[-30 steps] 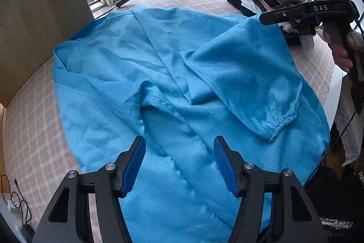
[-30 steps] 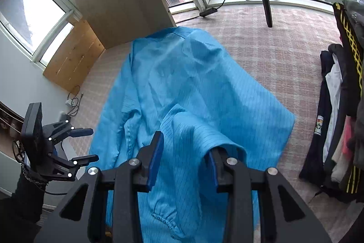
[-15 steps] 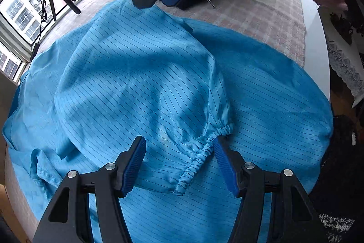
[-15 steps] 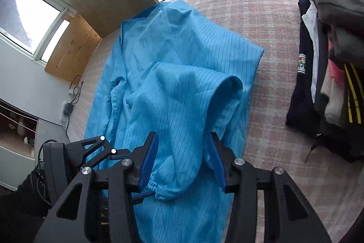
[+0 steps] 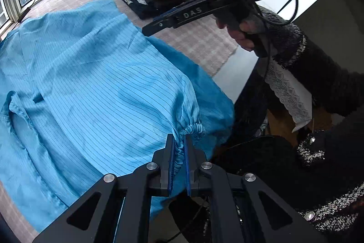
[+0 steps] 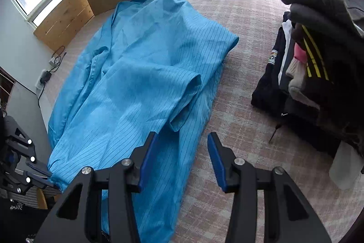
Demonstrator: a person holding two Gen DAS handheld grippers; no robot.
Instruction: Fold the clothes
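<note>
Blue pinstriped cloth is filling the left wrist view: the garment (image 5: 91, 83) is lying spread on the checked table cover (image 5: 204, 44), one sleeve folded in over the body. The left gripper (image 5: 179, 163) is closing on the gathered elastic cuff (image 5: 188, 129) at the table's near edge, its jaws narrowed to a slit with the cuff pinched between them, likely so the sleeve can be pulled straight for the fold. Above, the right gripper (image 5: 147, 30) is hanging clear of the cloth in the person's hand (image 5: 241, 35).

Seen from the right wrist, the right gripper (image 6: 179, 158) is hovering with its jaws partly apart and holding nothing, over the garment's (image 6: 147, 60) edge just below the sleeve's fold (image 6: 188, 88), probably waiting to pin it. A pile of clothes (image 6: 318, 49) is sitting well aside on the right.
</note>
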